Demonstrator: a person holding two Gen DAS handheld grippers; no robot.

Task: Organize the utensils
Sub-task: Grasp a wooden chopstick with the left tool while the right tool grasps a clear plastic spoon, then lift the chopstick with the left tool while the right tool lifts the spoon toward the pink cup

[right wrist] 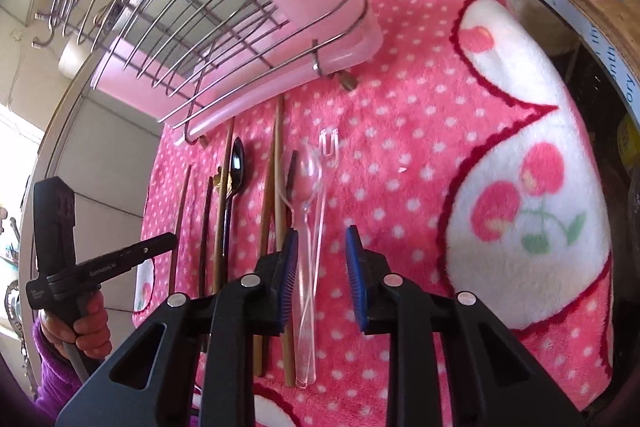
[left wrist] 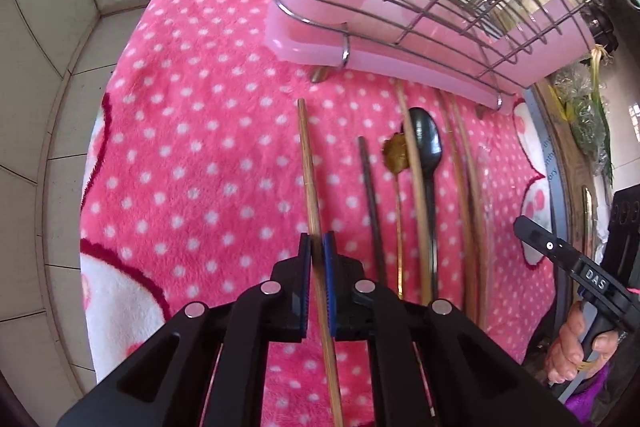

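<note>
Bamboo-brown wooden chopstick [left wrist: 311, 187] was clamped in the left tongs [left wrist: 316, 247], pulled out of the utensil row in front of the pink-trayed wire drying rack [left wrist: 440, 27], likely to sort it. Right tongs [right wrist: 322, 247] stood apart around the clear plastic spoon [right wrist: 306, 211], not pressing, lined up for a grab.

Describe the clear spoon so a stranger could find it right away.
Start at the pink rack on the dotted blanket. In front lies a row of utensils; the clear spoon is near its right end, beside a clear fork. Unlike the black spoon, it is see-through.
</note>
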